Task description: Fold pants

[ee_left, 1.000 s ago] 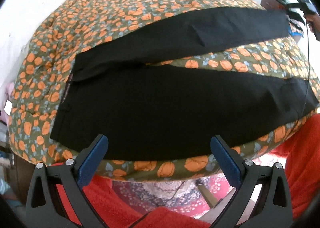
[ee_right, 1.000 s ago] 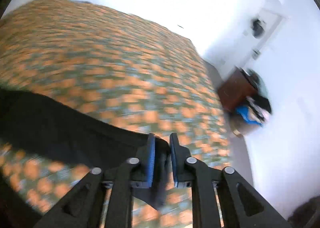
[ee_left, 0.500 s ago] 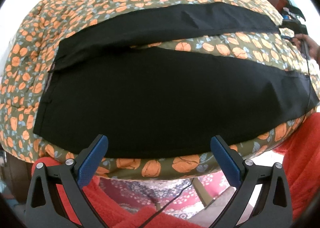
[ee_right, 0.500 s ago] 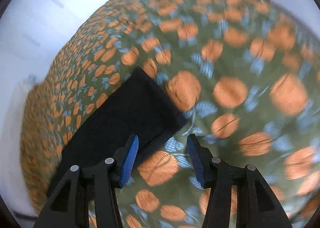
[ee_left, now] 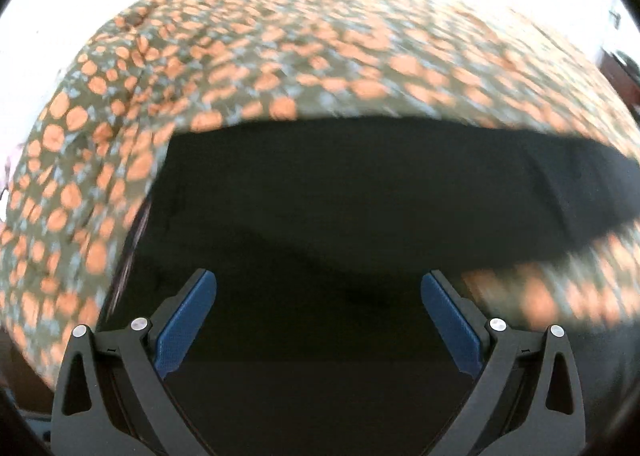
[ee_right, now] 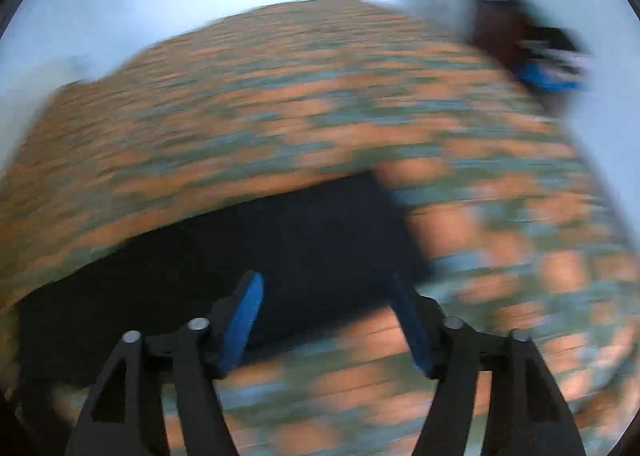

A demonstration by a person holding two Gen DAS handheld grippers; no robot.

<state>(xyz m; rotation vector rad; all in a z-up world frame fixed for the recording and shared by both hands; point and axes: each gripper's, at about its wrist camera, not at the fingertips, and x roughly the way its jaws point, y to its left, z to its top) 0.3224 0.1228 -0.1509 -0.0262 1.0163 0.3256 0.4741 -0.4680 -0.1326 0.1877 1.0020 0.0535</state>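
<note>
Black pants [ee_left: 340, 195] lie flat on a bed with an orange pumpkin-print cover [ee_left: 280, 55]. In the left wrist view my left gripper [ee_left: 318, 288] is open and empty, low over the waist end of the pants, with the waistband edge at the left. In the right wrist view, which is blurred, my right gripper [ee_right: 324, 292] is open and empty just above the hem end of one black leg [ee_right: 280, 248], whose cut end lies just right of the fingers.
The patterned bed cover [ee_right: 280, 95] fills most of both views. A white wall rises behind the bed. A dark brown cabinet with blue and black items [ee_right: 532, 51] stands at the far right beside the bed.
My right gripper has let go of the leg hem and opened, then swung over the leg end. My left gripper has moved forward from the bed's edge to over the pants' waist.
</note>
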